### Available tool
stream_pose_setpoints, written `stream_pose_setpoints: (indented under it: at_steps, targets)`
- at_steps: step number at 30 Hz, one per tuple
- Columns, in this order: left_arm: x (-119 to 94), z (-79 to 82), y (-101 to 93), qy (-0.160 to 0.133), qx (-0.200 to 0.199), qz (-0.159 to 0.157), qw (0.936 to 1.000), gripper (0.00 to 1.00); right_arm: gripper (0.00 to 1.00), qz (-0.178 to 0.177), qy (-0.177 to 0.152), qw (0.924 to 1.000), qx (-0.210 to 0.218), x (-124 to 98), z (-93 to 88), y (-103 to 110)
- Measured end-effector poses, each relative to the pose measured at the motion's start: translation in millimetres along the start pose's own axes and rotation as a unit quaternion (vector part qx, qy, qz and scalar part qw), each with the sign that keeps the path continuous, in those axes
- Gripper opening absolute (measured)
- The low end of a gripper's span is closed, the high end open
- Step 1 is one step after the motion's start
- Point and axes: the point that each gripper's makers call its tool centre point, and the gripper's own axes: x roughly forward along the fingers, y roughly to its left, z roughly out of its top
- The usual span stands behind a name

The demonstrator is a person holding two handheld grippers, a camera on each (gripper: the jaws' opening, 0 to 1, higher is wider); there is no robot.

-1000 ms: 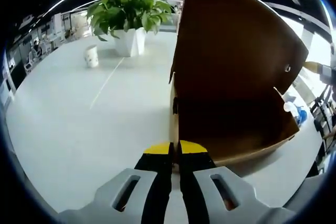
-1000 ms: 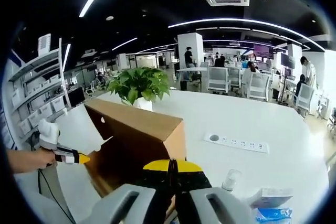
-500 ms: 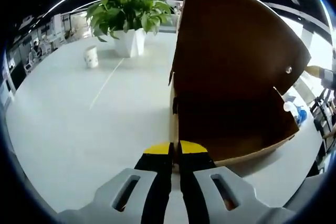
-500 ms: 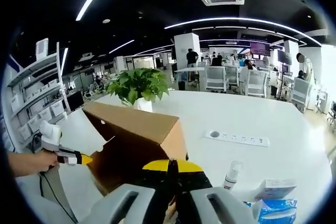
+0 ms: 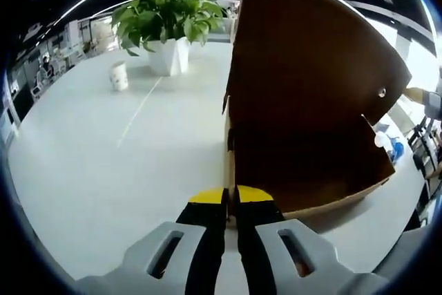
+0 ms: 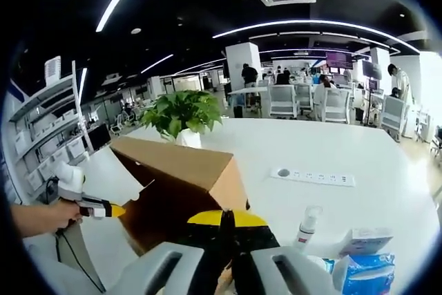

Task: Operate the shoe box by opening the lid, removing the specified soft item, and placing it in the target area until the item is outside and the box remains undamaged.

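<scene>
Little moving since before: we're still propping shoe box [image 5: 311, 122] lid upright on desk [image 5: 103, 164]. Left gripper [image 5: 230, 195] and right gripper [image 6: 226, 217] fingers pressed together. Soft item unseen; keeping lid steady, reaching in gently.

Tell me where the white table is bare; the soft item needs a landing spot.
Widest bare stretch: the white table left of the brown cardboard shoe box, bordered far off by the small white cup and white-potted green plant. Crowded: near the clear pump bottle and blue tissue pack.
</scene>
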Motion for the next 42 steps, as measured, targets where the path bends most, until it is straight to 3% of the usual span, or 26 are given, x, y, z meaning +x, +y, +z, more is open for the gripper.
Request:
stream_pose_setpoints:
  at_steps: [12,24,42]
  targets:
    - [-2.8,0.4,-2.3,0.003,0.01,-0.013,0.9999,0.04,0.0,0.001,0.006,1.0,-0.004,-1.5,-4.1,2.2]
    - [-15.0,23.2,-15.7,-0.029,0.031,-0.028,0.9987,0.1,0.0,0.005,0.014,0.9999,-0.002,-3.5,-12.7,3.0]
    - [-30.9,43.0,-27.4,-0.06,0.049,-0.046,0.996,0.13,0.0,0.013,0.03,0.9993,0.017,-8.9,-32.7,7.0]
